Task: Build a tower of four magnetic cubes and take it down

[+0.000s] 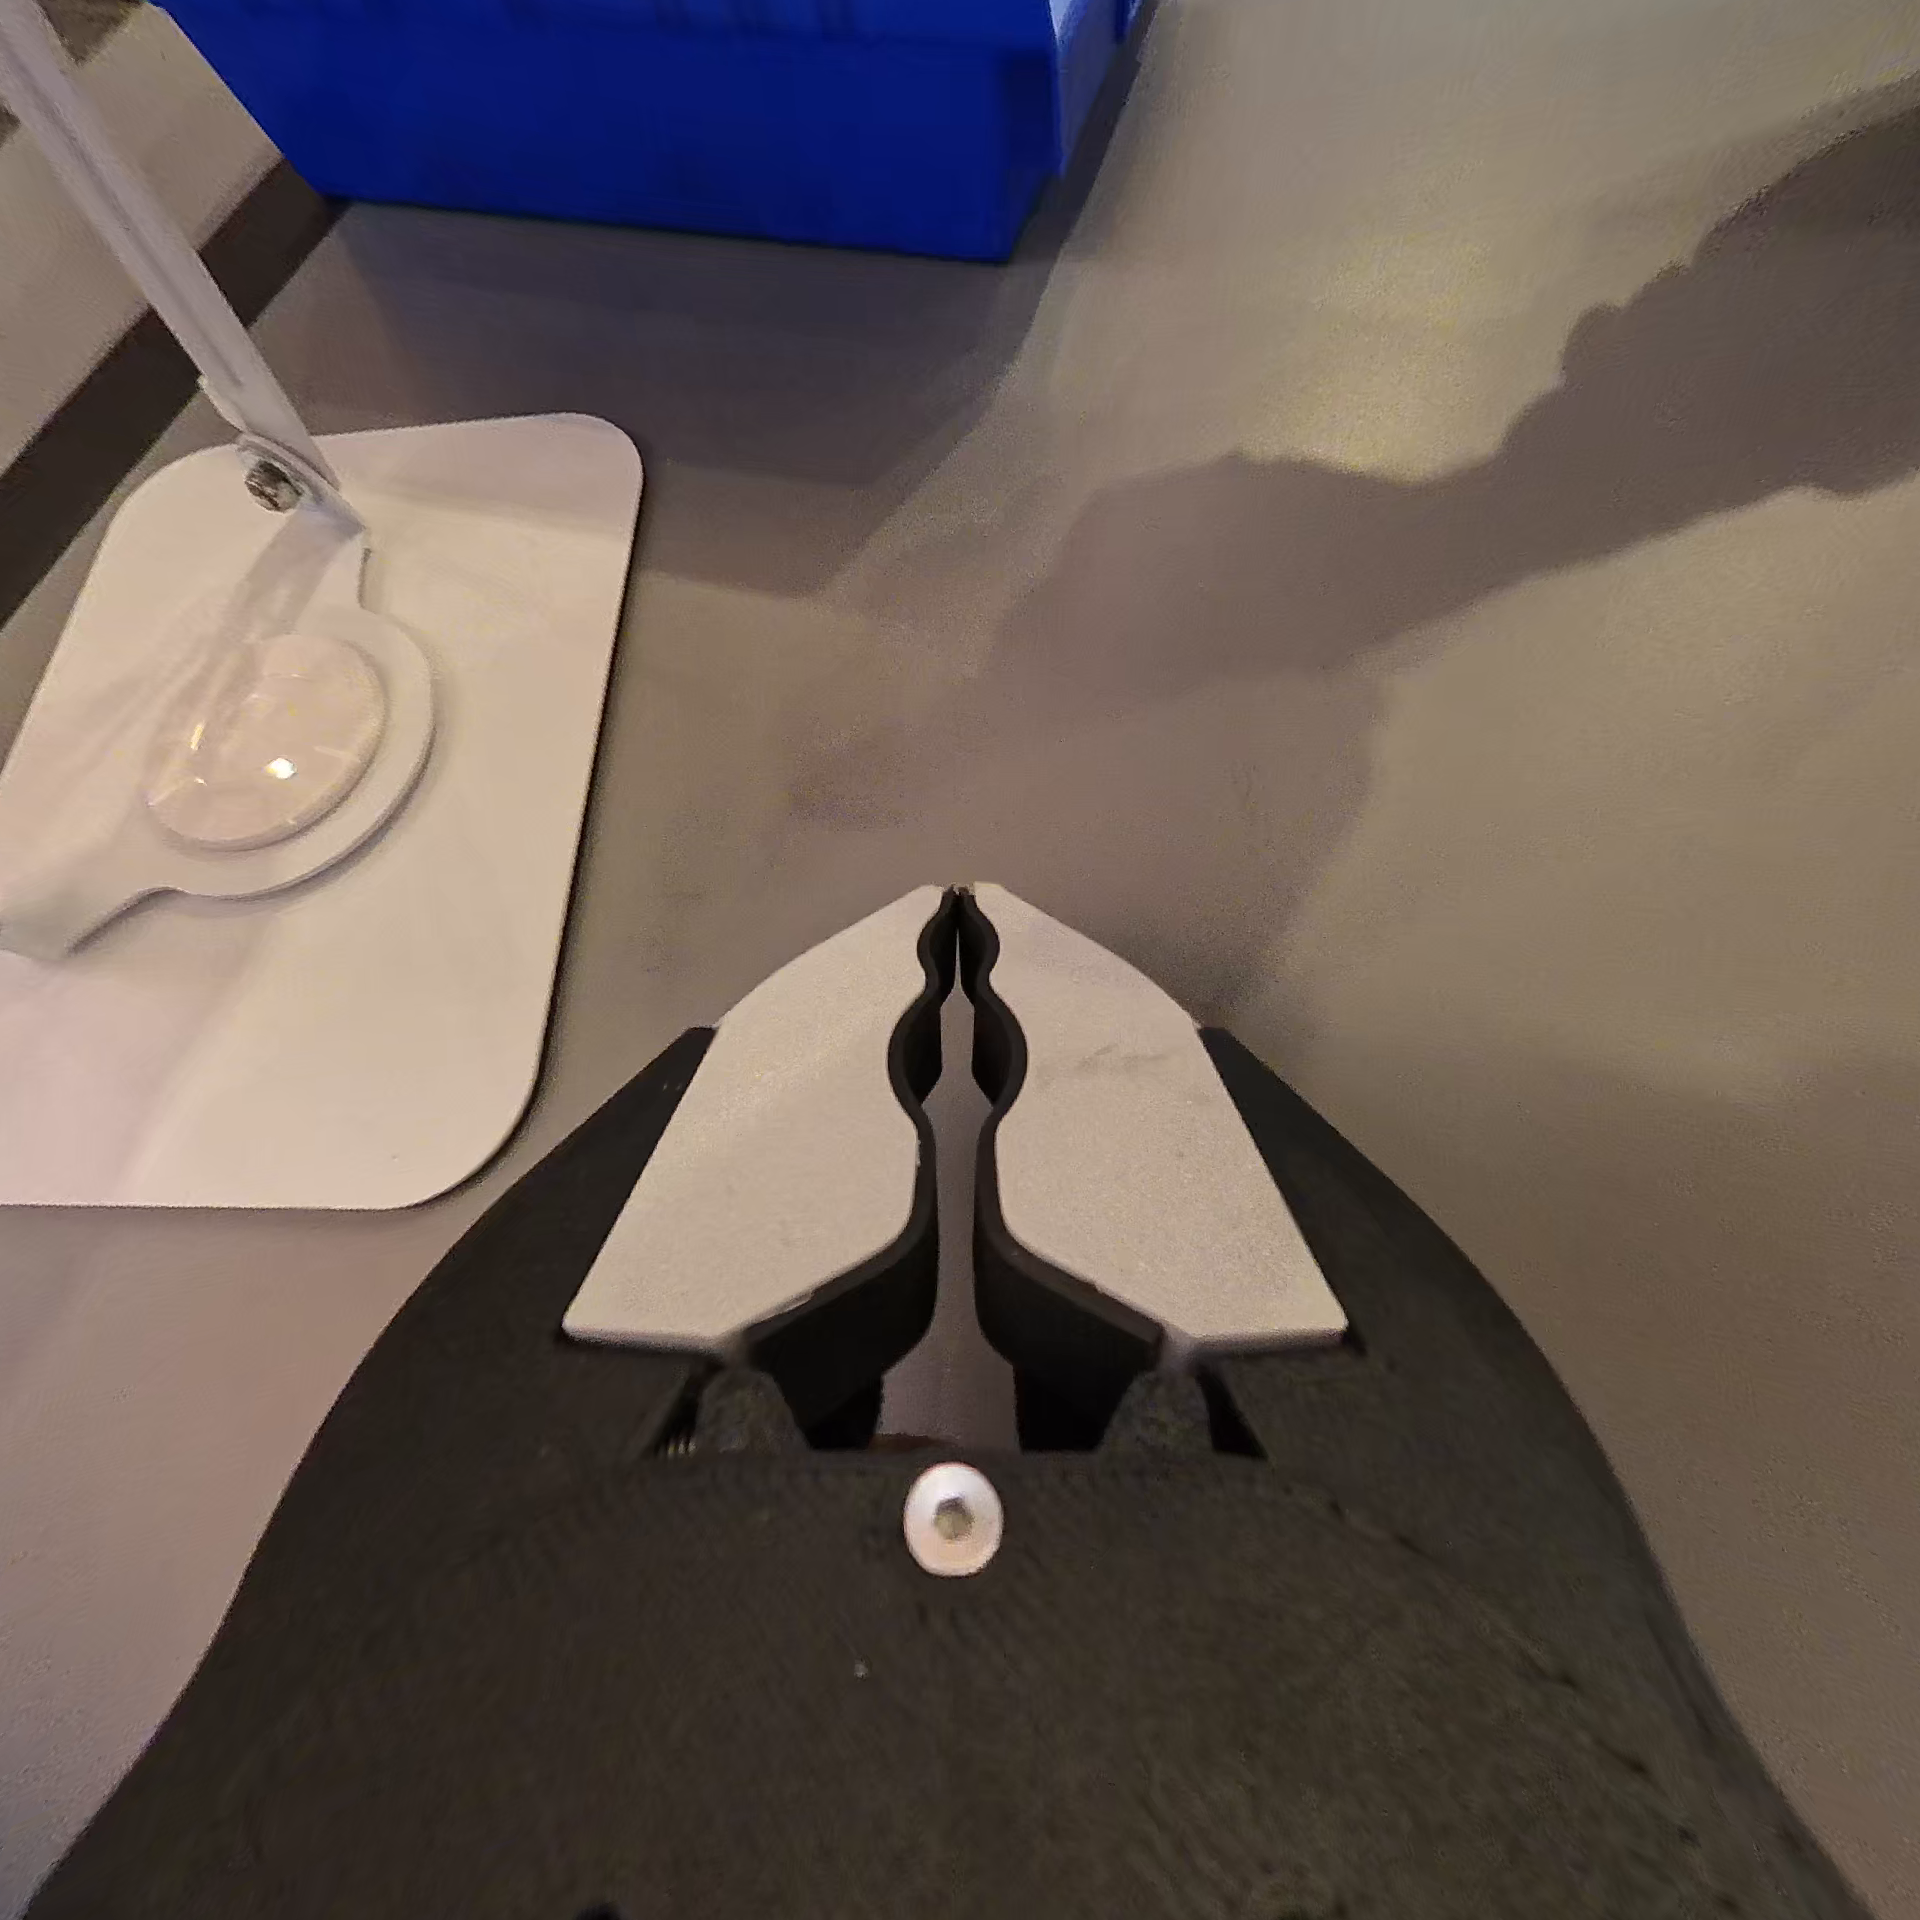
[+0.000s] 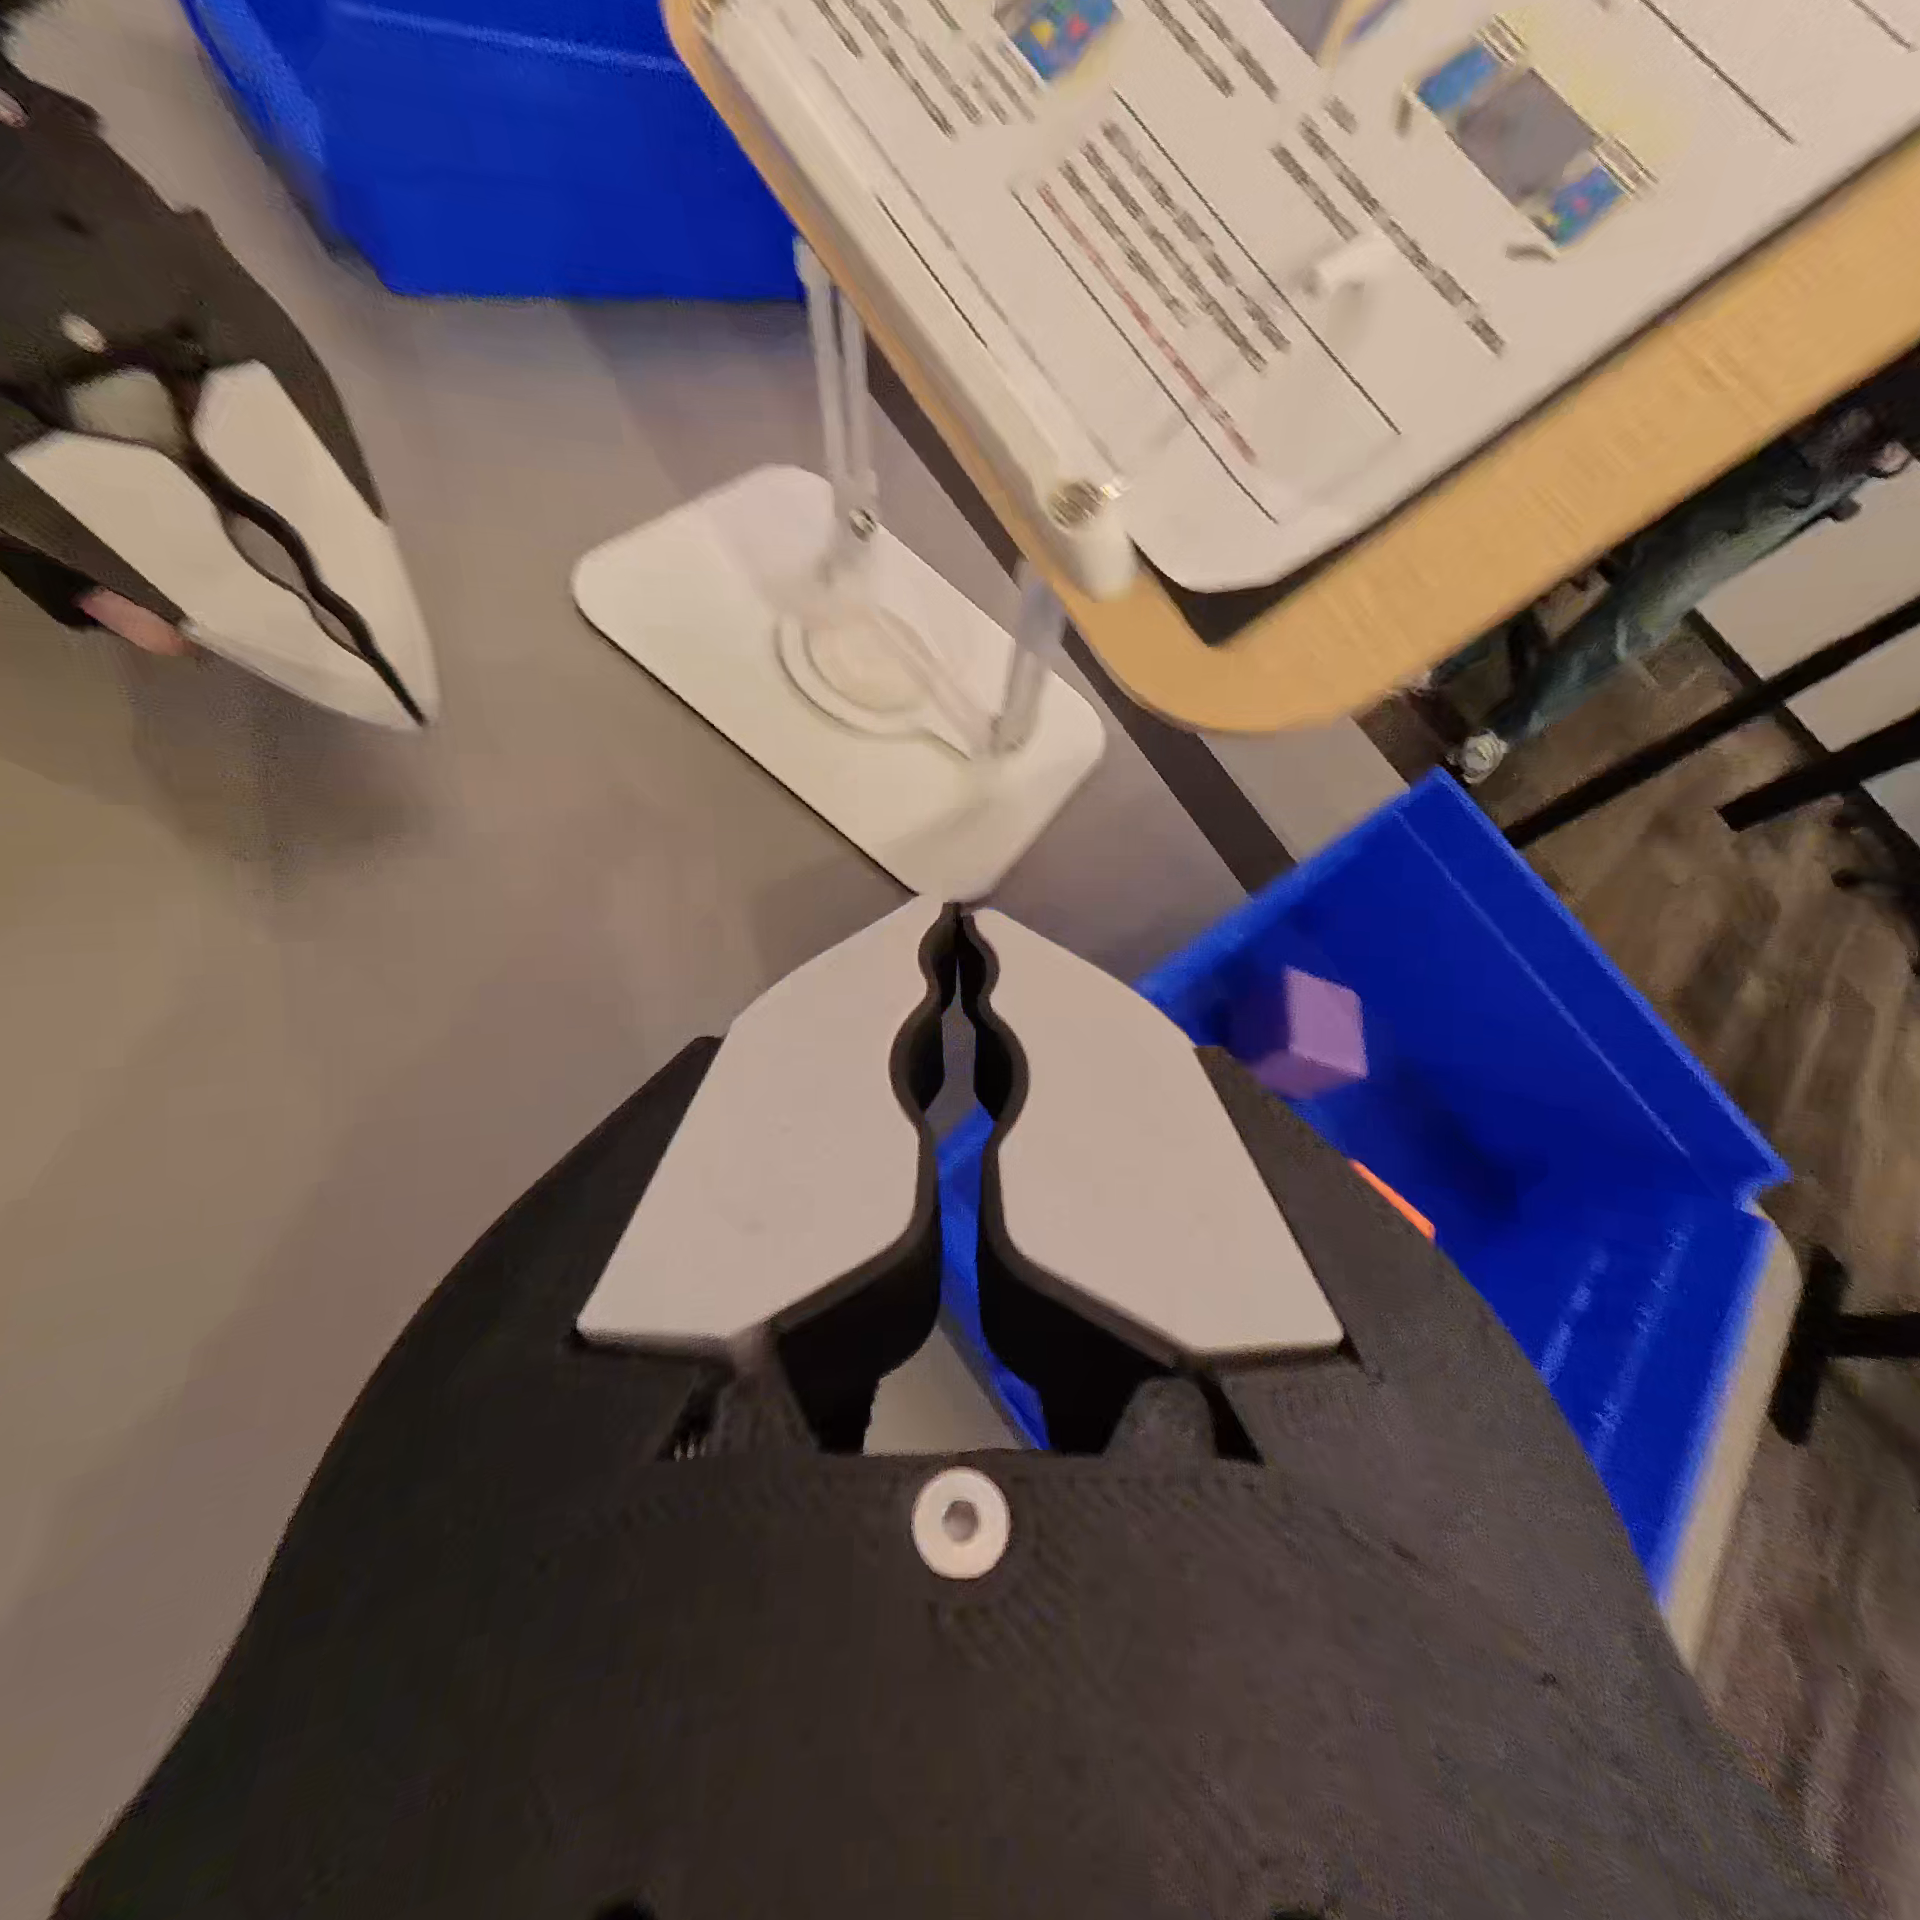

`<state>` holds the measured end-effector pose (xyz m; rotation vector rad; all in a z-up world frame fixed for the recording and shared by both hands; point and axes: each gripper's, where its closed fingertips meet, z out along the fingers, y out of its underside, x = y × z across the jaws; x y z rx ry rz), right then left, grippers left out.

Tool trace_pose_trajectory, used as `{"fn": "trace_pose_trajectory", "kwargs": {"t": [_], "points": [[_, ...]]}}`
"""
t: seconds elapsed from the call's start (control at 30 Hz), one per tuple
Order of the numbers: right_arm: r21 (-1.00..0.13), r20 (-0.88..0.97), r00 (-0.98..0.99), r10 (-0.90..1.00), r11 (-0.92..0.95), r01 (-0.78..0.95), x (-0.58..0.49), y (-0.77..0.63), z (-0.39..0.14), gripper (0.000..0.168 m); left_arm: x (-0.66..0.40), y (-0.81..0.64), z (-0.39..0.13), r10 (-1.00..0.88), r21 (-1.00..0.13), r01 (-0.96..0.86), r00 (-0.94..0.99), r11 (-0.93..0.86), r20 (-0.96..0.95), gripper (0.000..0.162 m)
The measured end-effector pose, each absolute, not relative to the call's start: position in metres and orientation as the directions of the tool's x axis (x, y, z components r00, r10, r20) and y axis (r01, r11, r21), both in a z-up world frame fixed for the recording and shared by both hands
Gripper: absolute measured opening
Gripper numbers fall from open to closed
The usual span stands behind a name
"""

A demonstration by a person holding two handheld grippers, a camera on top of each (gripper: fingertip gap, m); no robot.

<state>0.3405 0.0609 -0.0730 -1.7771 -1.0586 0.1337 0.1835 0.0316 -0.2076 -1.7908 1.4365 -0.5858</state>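
Observation:
My left gripper (image 1: 958,891) is shut and empty, low over the bare grey table (image 1: 1351,935). It also shows at the far left of the right wrist view (image 2: 410,712), shut. My right gripper (image 2: 958,912) is shut and empty, above the near edge of a blue bin (image 2: 1558,997) at the table's right side. A purple cube (image 2: 1311,1042) lies inside that bin. An orange piece (image 2: 1397,1205) peeks out beside my right finger. No cube shows in the left wrist view.
A white stand base (image 1: 343,883) sits left of my left gripper; it also shows in the right wrist view (image 2: 727,613), holding a tilted board with printed sheets (image 2: 1299,260). A second blue bin (image 1: 665,104) stands at the back (image 2: 499,156). About 20 cm separates my left fingertips from my right. The right tips stand about 25 cm off the purple cube (image 2: 1311,1042).

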Motion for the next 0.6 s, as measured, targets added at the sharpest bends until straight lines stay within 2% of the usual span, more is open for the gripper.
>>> {"fn": "trace_pose_trajectory", "kwargs": {"t": [0.03,0.3,0.6], "points": [[-0.804,0.364,0.594,0.717,-0.08,0.59,0.327,0.059,-0.076,0.0,0.183,0.033,-0.206,-0.956,-0.789,-0.608,0.272,-0.082,-0.11,0.0],[-0.779,0.4,0.493,0.773,0.003,0.628,0.242,0.056,-0.144,0.0,0.176,0.048,-0.205,-0.92,-0.788,-0.613,0.341,-0.062,-0.193,0.0],[-0.752,0.499,0.492,0.713,0.075,0.655,0.236,0.066,-0.178,0.011,0.164,0.07,-0.207,-0.84,-0.747,-0.665,0.407,-0.004,-0.358,0.001]]}}
